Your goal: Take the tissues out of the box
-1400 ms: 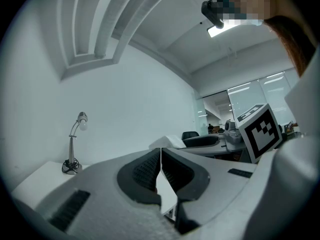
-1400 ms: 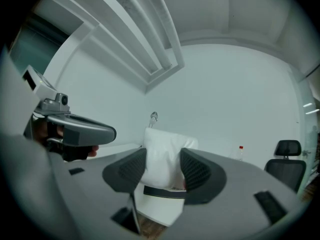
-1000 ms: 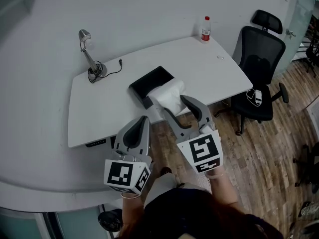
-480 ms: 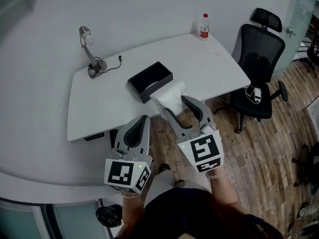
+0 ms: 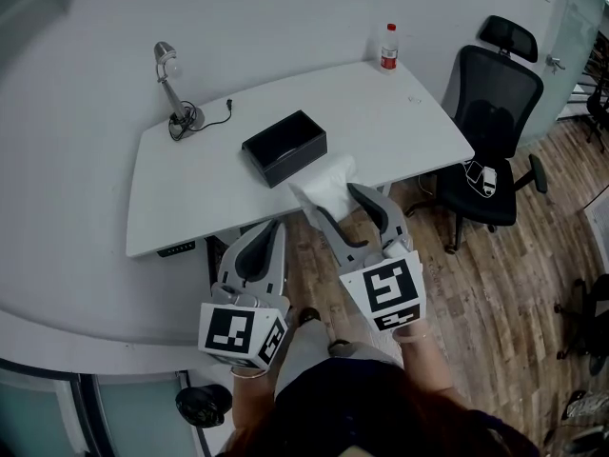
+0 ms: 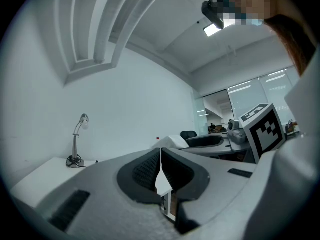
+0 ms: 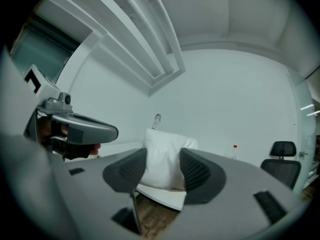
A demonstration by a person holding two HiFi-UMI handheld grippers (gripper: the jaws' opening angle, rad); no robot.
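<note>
An open black box (image 5: 284, 147) stands on the white table (image 5: 190, 198), with its inside dark. A white pack of tissues (image 5: 325, 184) hangs in the air over the table's near edge, clear of the box. My right gripper (image 5: 335, 201) is shut on it, one pad pressing each side. In the right gripper view the pack (image 7: 165, 156) fills the gap between the jaws of the right gripper (image 7: 164, 170). My left gripper (image 5: 269, 231) is beside it, below the table edge, shut with nothing in it; its pads meet in the left gripper view (image 6: 161, 159).
A desk lamp (image 5: 171, 89) with its cable stands at the table's far left corner. A bottle with a red cap (image 5: 388, 48) is at the far right corner. A black office chair (image 5: 495, 141) stands to the right on the wooden floor.
Both grippers have drawn back from the table toward me. The tissue pack has come away from the box's near side and now hangs past the table edge.
</note>
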